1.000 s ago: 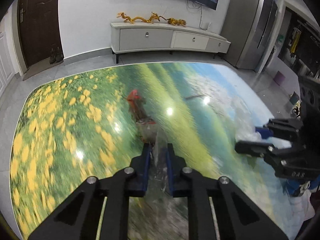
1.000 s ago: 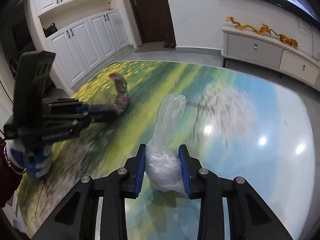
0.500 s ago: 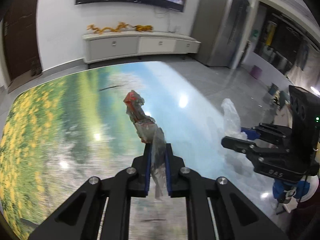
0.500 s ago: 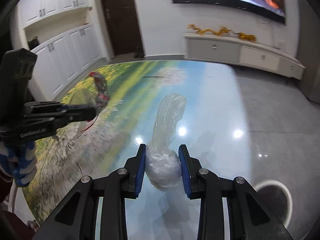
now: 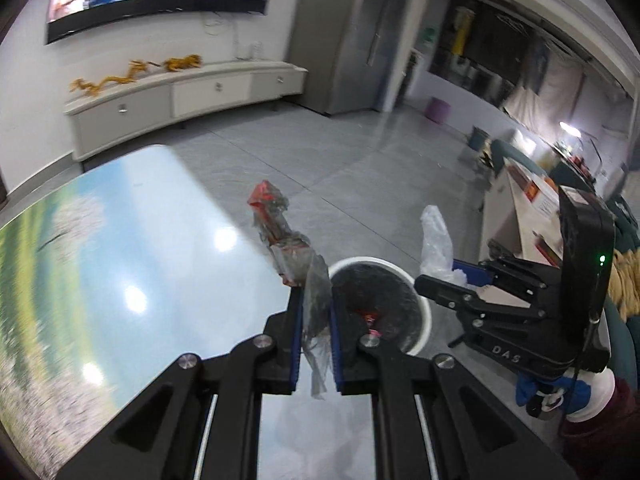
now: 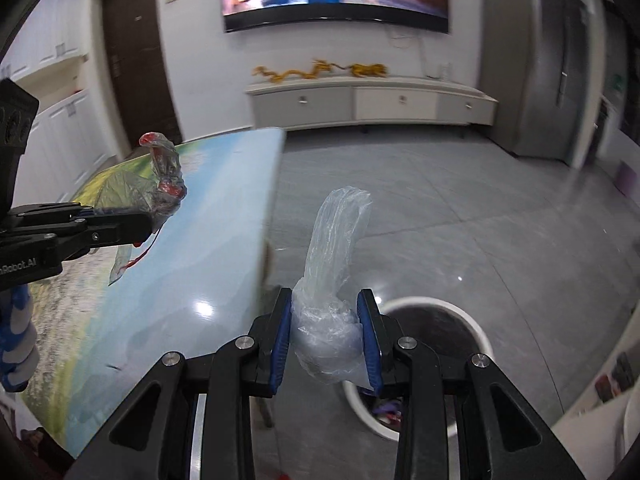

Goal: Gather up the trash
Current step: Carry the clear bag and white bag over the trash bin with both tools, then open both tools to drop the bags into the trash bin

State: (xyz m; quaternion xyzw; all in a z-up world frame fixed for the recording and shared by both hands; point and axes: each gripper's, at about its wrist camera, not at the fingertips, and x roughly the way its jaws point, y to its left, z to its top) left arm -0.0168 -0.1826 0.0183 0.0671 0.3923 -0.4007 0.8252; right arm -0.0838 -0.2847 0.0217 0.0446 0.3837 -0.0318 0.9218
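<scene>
Currently your left tongs (image 5: 314,312) are closed tight on a crumpled clear wrapper with red print (image 5: 280,236). In the left wrist view the wrapper rises from between the blue pads at lower centre up toward the middle of the frame, and a thin clear tail hangs down between the tong arms. Your right tongs (image 6: 326,338) are partly closed and clamp a knotted clear plastic bag (image 6: 334,280); both blue pads press against the bunched knot, and the loose end of the bag stands up and curls over toward frame centre.

In the right wrist view the white bin (image 6: 476,328) sits on the grey floor at lower right, directly behind and beneath the held bag, with some coloured trash visible inside it. In the left wrist view the same bin appears just right of the left tongs, at the edge of the surface (image 5: 120,260). The glossy landscape-printed surface fills the left half of both views. Each pair of tongs is visible in the other's view, apart from each other.
</scene>
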